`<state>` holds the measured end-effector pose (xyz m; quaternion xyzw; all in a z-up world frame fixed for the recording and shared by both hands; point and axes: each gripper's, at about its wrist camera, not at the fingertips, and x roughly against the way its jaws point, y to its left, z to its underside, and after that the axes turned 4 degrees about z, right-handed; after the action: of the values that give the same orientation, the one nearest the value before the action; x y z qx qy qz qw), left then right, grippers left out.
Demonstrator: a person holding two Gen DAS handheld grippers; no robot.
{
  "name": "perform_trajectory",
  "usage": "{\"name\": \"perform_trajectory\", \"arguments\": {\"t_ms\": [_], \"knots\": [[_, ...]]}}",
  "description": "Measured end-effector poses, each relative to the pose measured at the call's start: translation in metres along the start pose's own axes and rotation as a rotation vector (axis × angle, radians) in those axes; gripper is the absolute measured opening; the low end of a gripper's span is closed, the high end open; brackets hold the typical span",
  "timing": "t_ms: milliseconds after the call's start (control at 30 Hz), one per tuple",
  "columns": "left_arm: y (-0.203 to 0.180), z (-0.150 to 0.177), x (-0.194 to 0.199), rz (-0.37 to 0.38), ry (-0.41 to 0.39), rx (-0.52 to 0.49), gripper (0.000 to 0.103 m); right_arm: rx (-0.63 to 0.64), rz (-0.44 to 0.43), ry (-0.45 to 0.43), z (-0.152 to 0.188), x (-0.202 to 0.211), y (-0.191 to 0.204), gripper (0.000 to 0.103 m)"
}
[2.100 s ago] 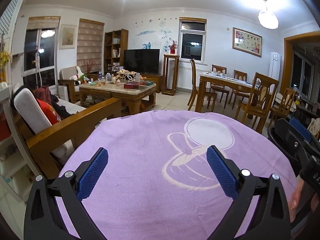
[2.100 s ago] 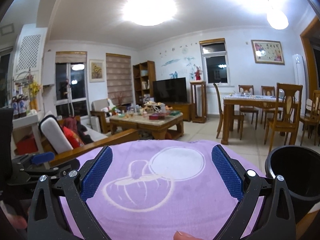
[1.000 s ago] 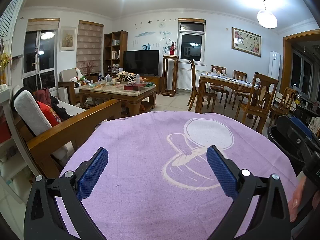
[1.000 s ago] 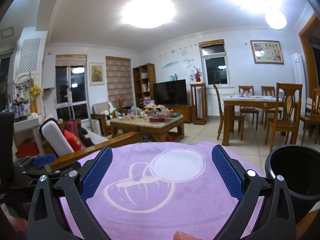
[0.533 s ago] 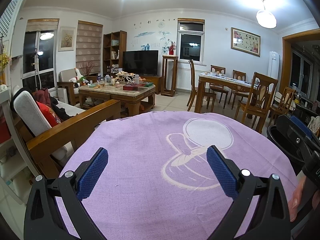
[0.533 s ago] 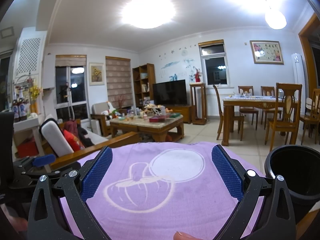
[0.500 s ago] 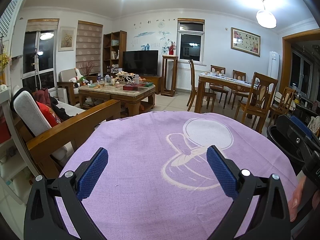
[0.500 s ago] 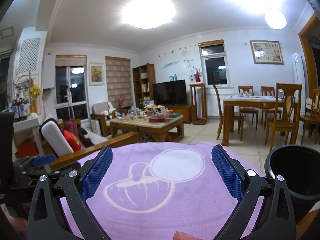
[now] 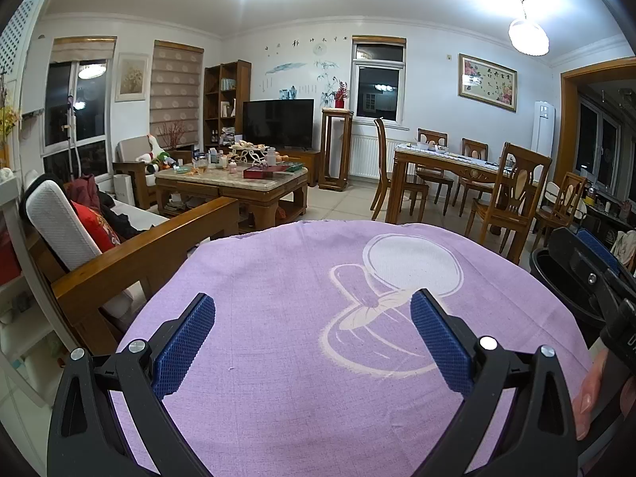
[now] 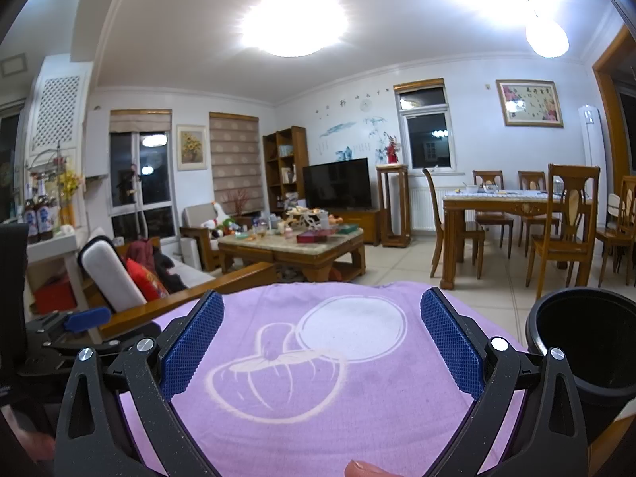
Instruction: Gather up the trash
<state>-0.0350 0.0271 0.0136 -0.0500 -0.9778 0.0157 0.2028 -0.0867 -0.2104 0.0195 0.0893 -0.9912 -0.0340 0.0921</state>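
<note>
A purple cloth (image 9: 278, 298) with a pale cartoon print covers the surface in front of me; it also shows in the right wrist view (image 10: 338, 365). My left gripper (image 9: 312, 338) is open and empty above the cloth. My right gripper (image 10: 322, 349) is open and empty above the same cloth. A black bin (image 10: 588, 342) stands at the cloth's right edge, seen also in the left wrist view (image 9: 556, 278). No trash piece shows on the cloth.
A wooden sofa arm (image 9: 139, 246) with cushions lies to the left. A cluttered coffee table (image 9: 234, 183) and a TV (image 9: 278, 123) stand beyond. A dining table with chairs (image 9: 457, 175) is at the right. The right gripper's body (image 9: 596, 278) shows at the left view's right edge.
Almost nothing has changed. Both grippers stay open over the cloth with only a slight drift of view.
</note>
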Motion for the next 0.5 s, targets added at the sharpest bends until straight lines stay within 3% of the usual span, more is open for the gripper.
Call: {"name": "perform_trajectory", "arguments": {"t_ms": [500], "knots": [[-0.0002,-0.0003,0.0002,0.000,0.000,0.000,0.098,-0.001,0.000,0.000,0.0016,-0.0005,0.0004,0.098]]}}
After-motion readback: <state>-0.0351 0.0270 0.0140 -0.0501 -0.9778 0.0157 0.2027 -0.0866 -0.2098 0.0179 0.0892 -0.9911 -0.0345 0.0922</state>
